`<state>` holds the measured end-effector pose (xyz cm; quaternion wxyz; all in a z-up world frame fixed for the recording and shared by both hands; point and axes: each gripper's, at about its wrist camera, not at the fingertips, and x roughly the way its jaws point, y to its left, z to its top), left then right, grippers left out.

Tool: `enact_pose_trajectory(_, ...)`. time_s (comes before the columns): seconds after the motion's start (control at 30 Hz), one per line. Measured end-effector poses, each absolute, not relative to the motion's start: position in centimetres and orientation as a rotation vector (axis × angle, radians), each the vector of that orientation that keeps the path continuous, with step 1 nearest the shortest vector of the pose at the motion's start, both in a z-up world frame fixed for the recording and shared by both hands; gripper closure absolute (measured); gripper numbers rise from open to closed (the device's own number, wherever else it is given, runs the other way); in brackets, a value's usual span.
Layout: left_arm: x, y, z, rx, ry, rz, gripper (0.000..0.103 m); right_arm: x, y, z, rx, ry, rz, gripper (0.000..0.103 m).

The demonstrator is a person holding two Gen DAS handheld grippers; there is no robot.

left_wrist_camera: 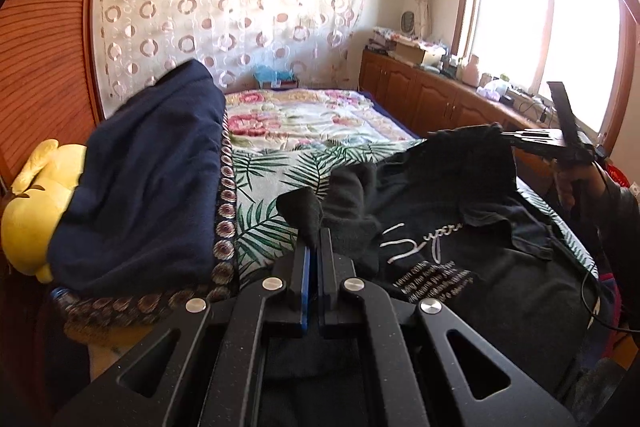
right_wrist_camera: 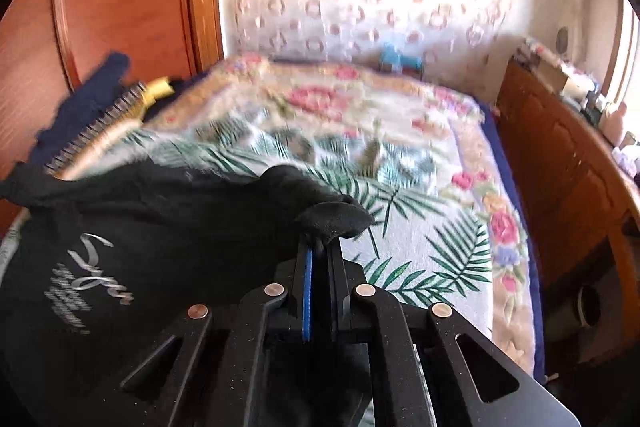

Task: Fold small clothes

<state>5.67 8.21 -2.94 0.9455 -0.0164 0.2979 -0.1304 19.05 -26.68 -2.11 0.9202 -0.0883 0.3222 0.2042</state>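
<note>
A black T-shirt (left_wrist_camera: 460, 259) with white script print lies bunched on the bed, lifted at two edges. In the left wrist view my left gripper (left_wrist_camera: 314, 243) is shut on a fold of its black fabric, which bulges above the fingertips. Farther right, my right gripper (left_wrist_camera: 514, 139) holds another edge of the shirt up off the bed, with a hand behind it. In the blurred right wrist view, the right gripper (right_wrist_camera: 320, 243) is shut on a bunched edge of the T-shirt (right_wrist_camera: 120, 247), which hangs to its left.
The bed has a floral and palm-leaf cover (left_wrist_camera: 300, 131). A navy blanket over a trimmed pillow (left_wrist_camera: 152, 187) and a yellow plush toy (left_wrist_camera: 32, 207) lie at the left by the wooden headboard. A cluttered wooden cabinet (left_wrist_camera: 420, 95) runs under the window at the right.
</note>
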Motion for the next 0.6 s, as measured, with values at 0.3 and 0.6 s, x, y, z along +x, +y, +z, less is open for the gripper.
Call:
enact_pose_trajectory(0.3, -1.9, 10.9, -3.0, -0.105, 0.571, -0.235, 0.100, 5.5, -31.6, -1.6, -0.149, 0.582, 0.412, 0.097)
enact_pose_trajectory(0.6, -6.5, 13.2, -3.4, -0.152, 0.587, -0.193, 0.100, -1.9, -35.6, -1.5, -0.097, 0.611, 0.414, 0.097)
